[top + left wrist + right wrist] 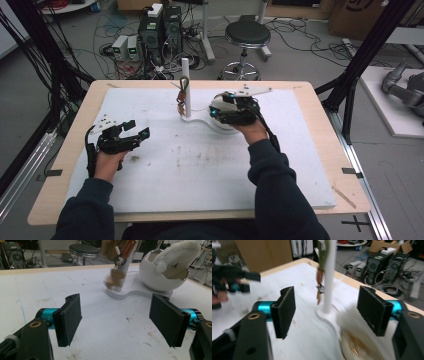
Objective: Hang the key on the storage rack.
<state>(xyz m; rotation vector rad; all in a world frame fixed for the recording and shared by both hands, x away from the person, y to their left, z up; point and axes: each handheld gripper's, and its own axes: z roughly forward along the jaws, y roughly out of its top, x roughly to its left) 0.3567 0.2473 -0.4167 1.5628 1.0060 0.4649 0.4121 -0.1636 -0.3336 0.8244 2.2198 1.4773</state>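
Observation:
A white stand (202, 122) on the white mat carries an upright post (186, 87) and an egg-shaped white bowl (160, 277). A keychain (116, 275) with brown tags hangs on the post (127, 267). A fluffy white thing with a tan underside (175, 257) sticks out of the bowl. My right gripper (235, 111) hovers over the bowl, open, with the blurred fluffy thing (354, 322) below its jaws and nothing pressed between them. My left gripper (135, 134) rests open at the left of the mat, its jaws (116, 320) wide apart over bare mat and pointing toward the stand.
The white mat (150, 165) covers most of the wooden table (80, 125). Beyond the far edge stand a black stool (246, 35), computer towers (160, 27) and tangled cables. A grey robot arm (405, 85) lies on a platform at the right.

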